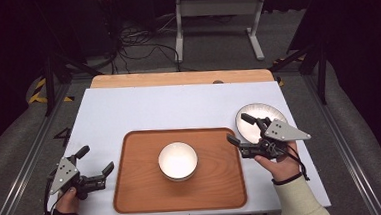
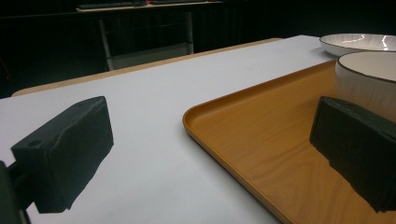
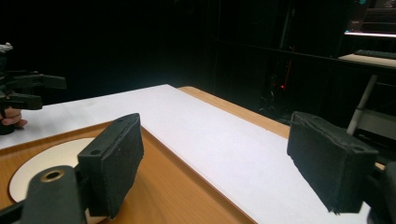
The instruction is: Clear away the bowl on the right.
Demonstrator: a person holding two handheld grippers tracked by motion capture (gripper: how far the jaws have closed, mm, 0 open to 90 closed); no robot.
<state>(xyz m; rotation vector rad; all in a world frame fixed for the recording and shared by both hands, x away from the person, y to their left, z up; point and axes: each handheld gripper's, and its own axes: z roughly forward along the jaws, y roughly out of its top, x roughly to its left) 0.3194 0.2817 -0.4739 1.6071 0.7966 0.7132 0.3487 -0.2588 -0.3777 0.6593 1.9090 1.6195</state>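
Both my tongs are released, nothing between the jaws. The white bowl sits mid-tray, between my left gripper and right gripper. It looks glazed, rigid, slippery and breakable, so I'd pinch its rim gently, one jaw inside.

A white ceramic bowl is sitting mid-frame on a brown wooden tray; a white round plate is lying to the tray's upper right.

The room is dark all around the white table. Behind the table, black cables lie on the grey floor, near a white stand.
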